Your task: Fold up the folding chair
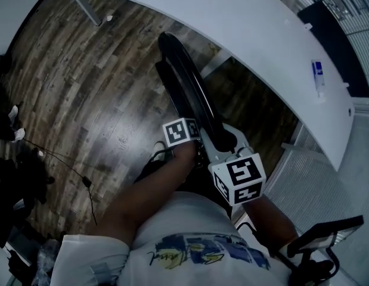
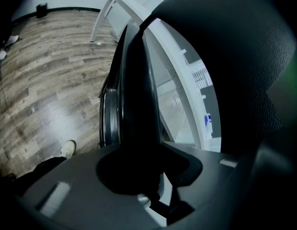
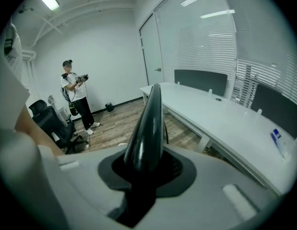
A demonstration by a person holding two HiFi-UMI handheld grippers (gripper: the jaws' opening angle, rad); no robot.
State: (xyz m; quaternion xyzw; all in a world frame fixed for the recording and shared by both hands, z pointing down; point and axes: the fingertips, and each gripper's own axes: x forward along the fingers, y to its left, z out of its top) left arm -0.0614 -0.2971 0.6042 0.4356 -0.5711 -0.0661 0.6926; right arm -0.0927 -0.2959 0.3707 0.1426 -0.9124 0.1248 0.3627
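a: chair, location?
b: the chair (image 1: 183, 70) is black and shows edge-on as one slim slab. it runs from the two grippers up toward the desk (image 1: 256, 28), with its far end near the desk's edge. it is over the wood floor (image 1: 77, 82).
a: left gripper, state?
b: the left gripper (image 2: 138, 174) has its jaws set narrow and clamped on the chair's edge. the dark frame fills the gap between them. a shoe (image 2: 67, 148) shows on the floor below.
a: right gripper, state?
b: the right gripper (image 3: 144, 176) also has its jaws narrow, gripping the chair's rim. the rim rises straight out of the gap.
a: grippers, relative position?
b: in the head view they sit close together on the chair's near end, the left one higher in the picture and the right one lower.
a: surroundings?
b: a person (image 3: 74, 92) stands well off by the far wall, with an office chair (image 3: 50, 121) near them.
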